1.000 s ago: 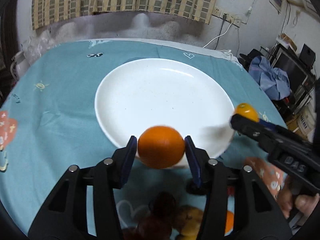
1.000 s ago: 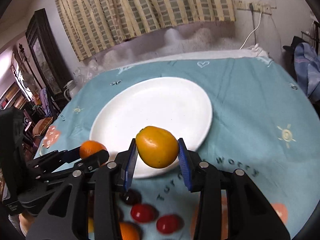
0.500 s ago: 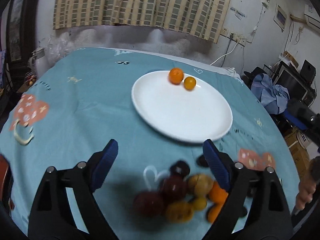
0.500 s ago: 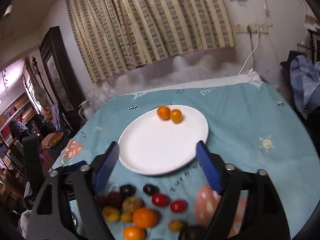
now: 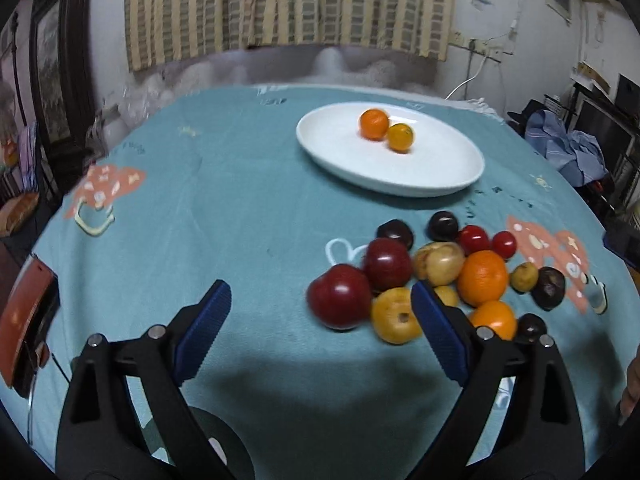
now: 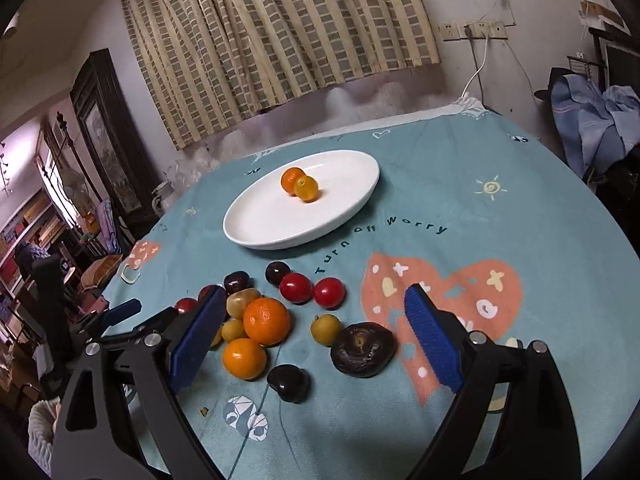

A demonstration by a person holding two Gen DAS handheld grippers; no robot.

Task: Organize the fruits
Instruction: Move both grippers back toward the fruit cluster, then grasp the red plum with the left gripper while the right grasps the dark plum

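With both the left gripper (image 5: 320, 320) and the right gripper (image 6: 314, 332) spread wide and empty above the heap of loose fruit (image 6: 280, 316) at lower centre, I'd drop squarely over one outlying piece, then carry it to the white oval plate (image 6: 344, 216) holding two small oranges (image 6: 300, 184) further up.

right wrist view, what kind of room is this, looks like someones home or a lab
Most likely a lived-in home, not a lab. A round table under a cartoon-print teal tablecloth holds a white plate; a checked curtain hangs behind, with a dark wooden cabinet and clothes piled on a chair nearby.
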